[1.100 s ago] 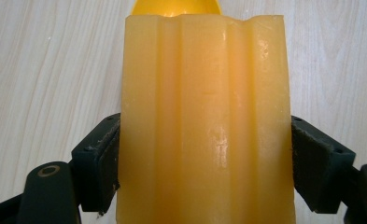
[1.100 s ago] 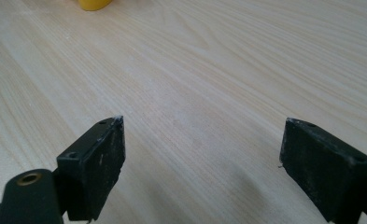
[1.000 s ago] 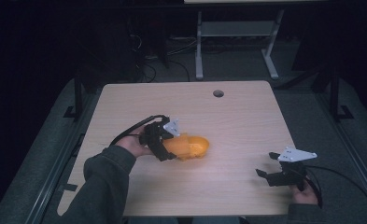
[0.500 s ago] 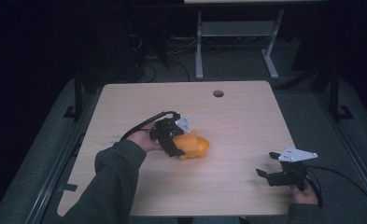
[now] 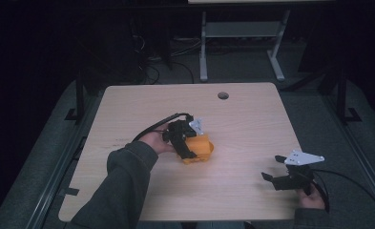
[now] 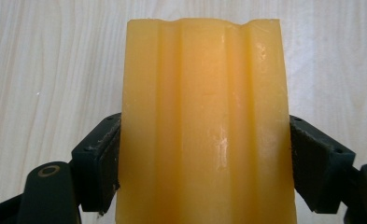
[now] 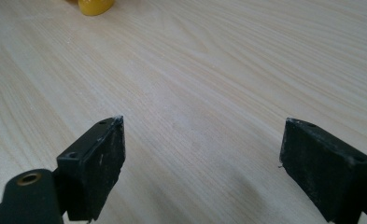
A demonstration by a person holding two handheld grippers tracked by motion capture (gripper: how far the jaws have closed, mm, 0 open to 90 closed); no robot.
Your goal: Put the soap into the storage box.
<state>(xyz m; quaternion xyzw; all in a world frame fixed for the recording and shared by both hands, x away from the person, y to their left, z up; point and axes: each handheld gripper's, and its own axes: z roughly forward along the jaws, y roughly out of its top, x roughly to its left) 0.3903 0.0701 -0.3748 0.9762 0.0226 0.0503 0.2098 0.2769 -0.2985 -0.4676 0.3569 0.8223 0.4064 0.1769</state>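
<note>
grip: left gripper [image 5: 191,149] clamped on orange block [image 6: 204,126], jaws on its two long sides; right gripper [image 5: 276,175] jaws apart, nothing betw them, low near table's [image 5: 252,119] right front corner
block loc: mid-table, left of centre, in the left jaws; can't tell if it touches the top
risk: glossy ribbed faces look slick, block could slip or twist in the jaws w/ a quick move
axis: long axis runs along the jaws, far end pointing away from the hand

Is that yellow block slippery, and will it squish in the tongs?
The glossy, ridged yellow block looks waxy, so probably a bit slippery. Its edges stay straight between the left tongs, so it seems stiff. Flat sides suggest it won't roll.
</note>
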